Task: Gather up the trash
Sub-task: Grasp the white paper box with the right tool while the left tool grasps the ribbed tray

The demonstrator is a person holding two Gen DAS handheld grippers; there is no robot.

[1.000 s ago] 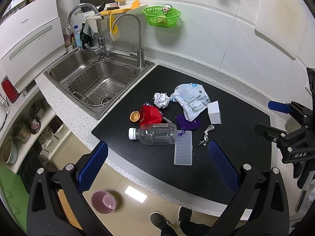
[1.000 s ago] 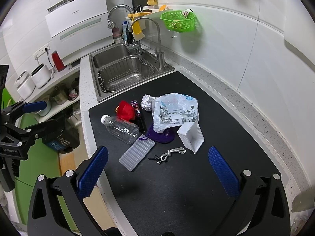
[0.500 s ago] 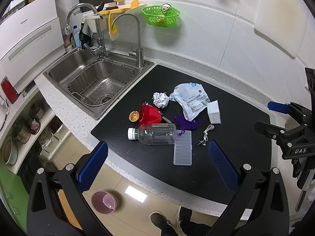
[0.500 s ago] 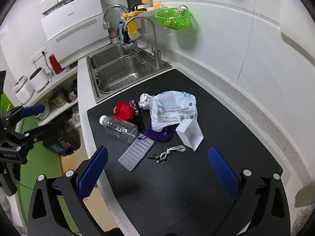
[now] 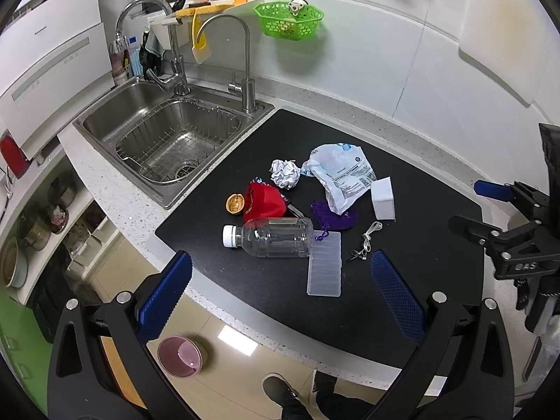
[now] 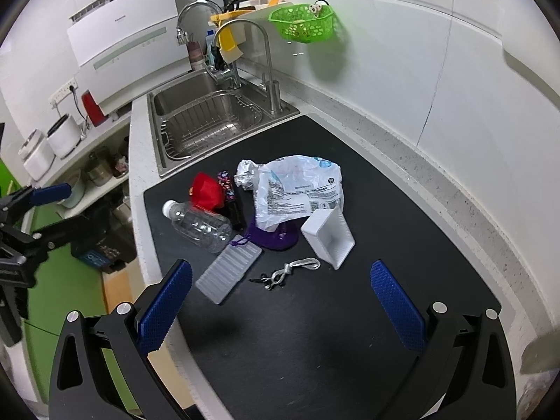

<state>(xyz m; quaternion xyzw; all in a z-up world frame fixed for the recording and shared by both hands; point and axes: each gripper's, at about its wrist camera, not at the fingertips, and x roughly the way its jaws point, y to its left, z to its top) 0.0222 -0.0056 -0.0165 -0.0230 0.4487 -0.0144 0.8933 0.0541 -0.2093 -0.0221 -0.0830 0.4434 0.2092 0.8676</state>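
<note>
Trash lies in a heap on the black mat (image 5: 413,280): a clear plastic bottle (image 5: 273,236) on its side, a red crumpled wrapper (image 5: 264,201), a foil ball (image 5: 285,173), a white plastic bag (image 5: 341,175), a nutshell (image 5: 234,204), a purple pouch (image 5: 332,215), a white box (image 5: 383,197), a ribbed clear lid (image 5: 325,264) and a string with a key (image 5: 365,243). The same heap shows in the right wrist view: bottle (image 6: 199,222), bag (image 6: 297,189), box (image 6: 327,236). My left gripper (image 5: 280,294) is open and empty above the mat's front edge. My right gripper (image 6: 280,301) is open and empty above the mat.
A steel sink (image 5: 168,133) with a wire basket and two taps lies left of the mat. A green basket (image 5: 288,21) hangs on the wall. A pink bowl (image 5: 180,357) stands on the floor below. Shelves with pots are at the left.
Both grippers have drifted slightly; the right one has moved a little toward the heap. Nothing on the mat has moved.
</note>
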